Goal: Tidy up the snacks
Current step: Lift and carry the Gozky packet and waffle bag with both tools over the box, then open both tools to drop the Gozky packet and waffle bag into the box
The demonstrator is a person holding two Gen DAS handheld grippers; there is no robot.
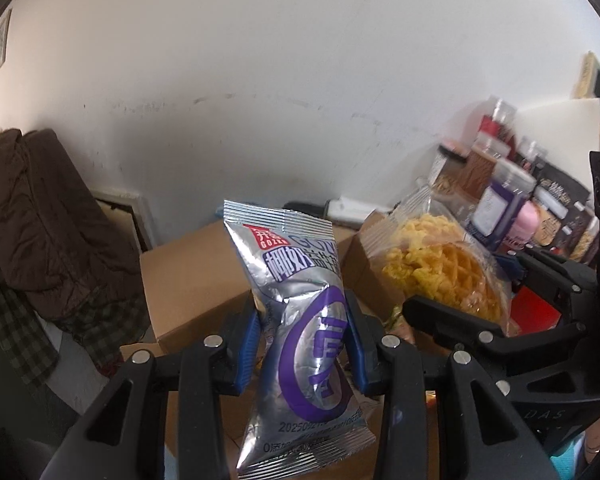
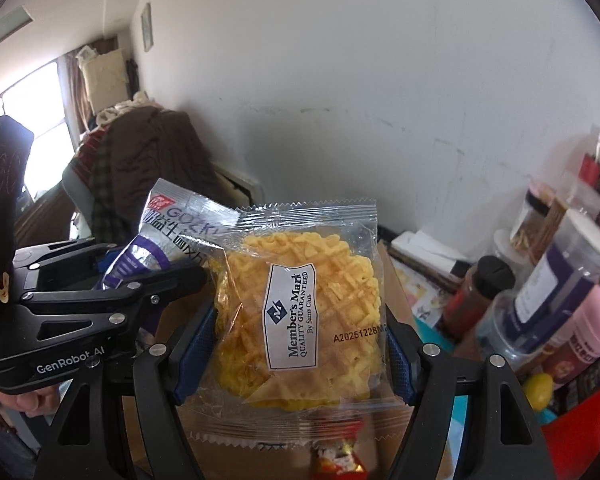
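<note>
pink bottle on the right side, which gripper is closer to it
Right. The right gripper, shut on the waffle packet, is beside the pink bottle. The left gripper, holding the silver pouch, sits on the right gripper's far side.

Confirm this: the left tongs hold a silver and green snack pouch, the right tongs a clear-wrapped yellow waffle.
Wrong on the colour. The left tongs hold a silver and purple snack pouch, as the left wrist view shows. The right tongs do hold the clear-wrapped yellow waffle.

Silver-purple packet (image 1: 300,328), yellow lattice-patterned waffle (image 2: 300,316), brown box (image 1: 196,276).
</note>
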